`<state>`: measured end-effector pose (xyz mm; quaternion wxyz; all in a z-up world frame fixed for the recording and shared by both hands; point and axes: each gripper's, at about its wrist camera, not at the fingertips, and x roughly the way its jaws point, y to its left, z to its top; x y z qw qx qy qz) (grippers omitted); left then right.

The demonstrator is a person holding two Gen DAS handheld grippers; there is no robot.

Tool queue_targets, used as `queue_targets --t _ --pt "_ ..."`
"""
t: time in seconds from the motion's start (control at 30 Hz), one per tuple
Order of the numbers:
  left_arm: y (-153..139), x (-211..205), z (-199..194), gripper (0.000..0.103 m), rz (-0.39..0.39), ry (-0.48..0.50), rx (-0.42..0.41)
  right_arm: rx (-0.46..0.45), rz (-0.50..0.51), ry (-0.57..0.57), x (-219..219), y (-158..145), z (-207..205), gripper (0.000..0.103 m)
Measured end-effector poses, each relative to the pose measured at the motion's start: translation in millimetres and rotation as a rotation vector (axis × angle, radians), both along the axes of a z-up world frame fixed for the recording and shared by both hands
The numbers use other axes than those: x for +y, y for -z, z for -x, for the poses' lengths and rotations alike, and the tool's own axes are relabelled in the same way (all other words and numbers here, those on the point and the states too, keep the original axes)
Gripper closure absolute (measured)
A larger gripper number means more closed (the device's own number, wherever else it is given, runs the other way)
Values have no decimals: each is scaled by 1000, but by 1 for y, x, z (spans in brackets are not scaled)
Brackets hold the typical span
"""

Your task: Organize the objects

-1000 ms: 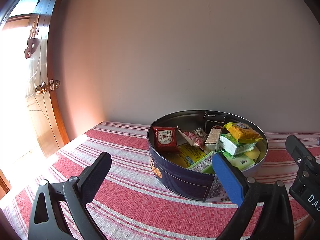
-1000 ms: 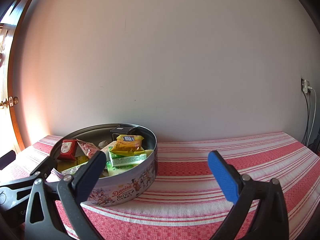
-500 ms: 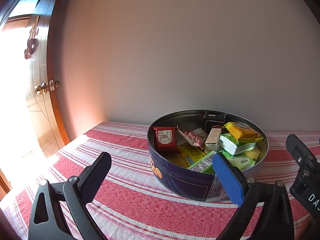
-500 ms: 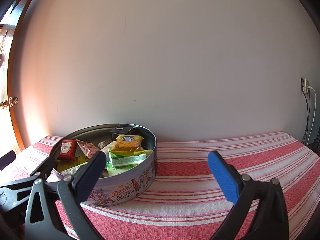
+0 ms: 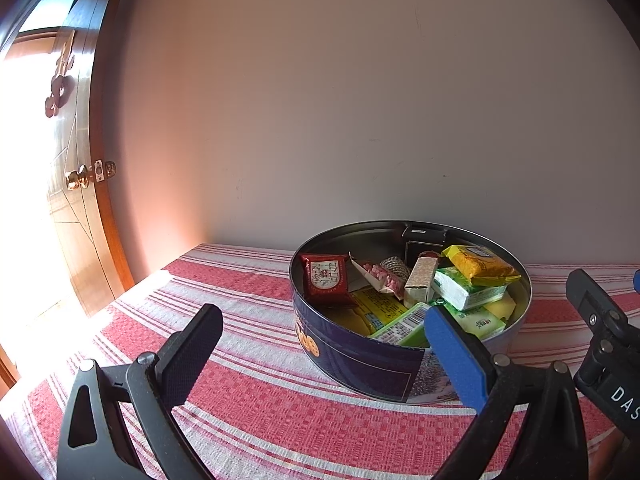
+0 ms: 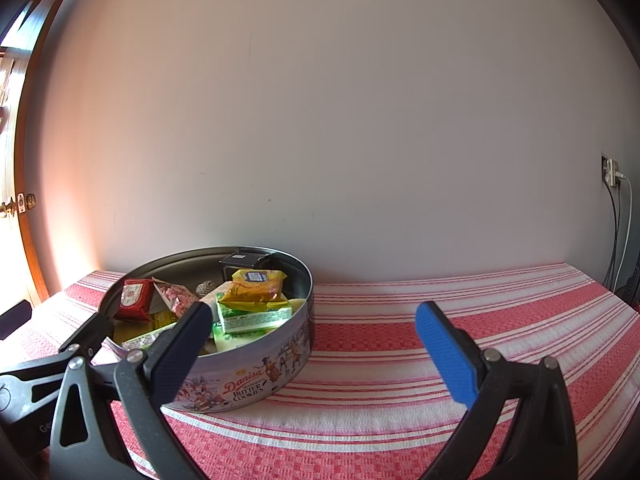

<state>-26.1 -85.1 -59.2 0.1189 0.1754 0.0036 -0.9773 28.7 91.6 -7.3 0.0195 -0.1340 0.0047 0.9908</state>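
A round blue Danisa cookie tin (image 5: 360,356) (image 6: 256,384) stands open on the red-and-white striped tablecloth (image 5: 260,412) (image 6: 400,360). Inside lie a red packet (image 5: 326,280) (image 6: 134,298), a yellow packet (image 5: 478,265) (image 6: 258,286), green-and-white packets (image 5: 464,294) (image 6: 252,318), a pink-dotted wrapper (image 5: 380,278) and a black box (image 5: 424,240). My left gripper (image 5: 320,356) hovers open just short of the tin's near wall. My right gripper (image 6: 312,348) is open too, with the tin at its left finger; nothing sits between its fingers.
A plain wall rises right behind the table. A wooden door with a brass knob (image 5: 78,178) stands at the far left, with bright light beside it. A wall socket with cables (image 6: 612,172) hangs at the right. The right gripper's body (image 5: 600,344) shows at the left view's edge.
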Motion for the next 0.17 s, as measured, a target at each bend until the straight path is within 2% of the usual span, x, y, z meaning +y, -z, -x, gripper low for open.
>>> queue_targets --t 0.17 --pt "0 2 1 1 11 4 -5 -1 0 -1 1 0 0 0"
